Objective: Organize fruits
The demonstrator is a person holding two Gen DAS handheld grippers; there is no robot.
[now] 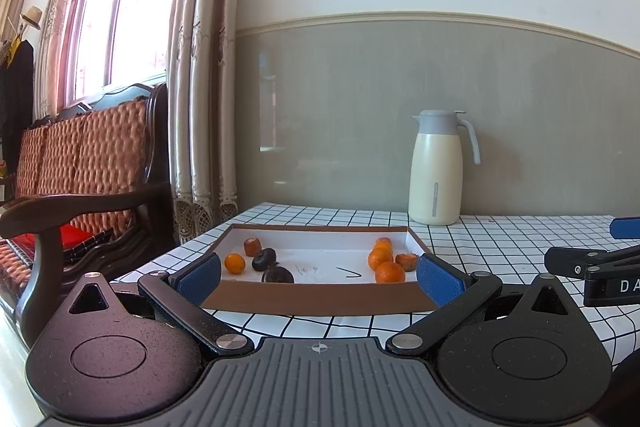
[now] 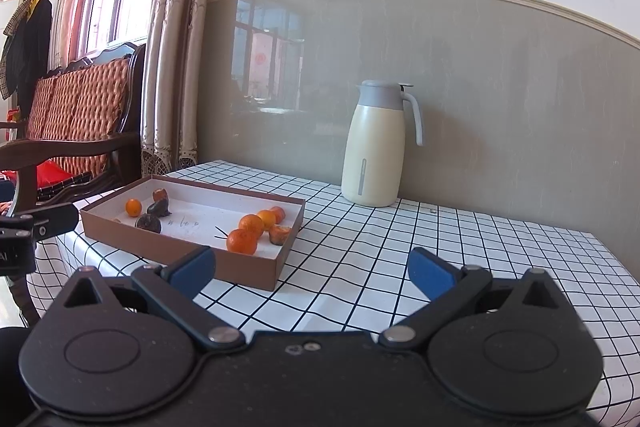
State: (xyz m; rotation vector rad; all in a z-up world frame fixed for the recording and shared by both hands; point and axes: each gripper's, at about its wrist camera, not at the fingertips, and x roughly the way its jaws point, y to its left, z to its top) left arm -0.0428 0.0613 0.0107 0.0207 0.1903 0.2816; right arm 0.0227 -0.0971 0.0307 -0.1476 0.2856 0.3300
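Your left gripper point(image 1: 319, 277) is spread wide and holds nothing, just in front of the box point(image 1: 320, 301). Your right gripper point(image 2: 312, 273) is wide too, empty, over the table point(image 2: 400, 247). Oranges point(image 1: 390, 273) and dark fruits point(image 1: 265, 259) lie in the box.

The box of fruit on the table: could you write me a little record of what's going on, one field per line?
box: open brown box with white floor, on the checked table
left group: one orange, two dark fruits and one brownish piece
right group: oranges clustered with a brownish piece
left gripper: open, empty, before the box's near wall
right gripper: open, empty, beside the box's near right corner
jug: cream jug by the wall
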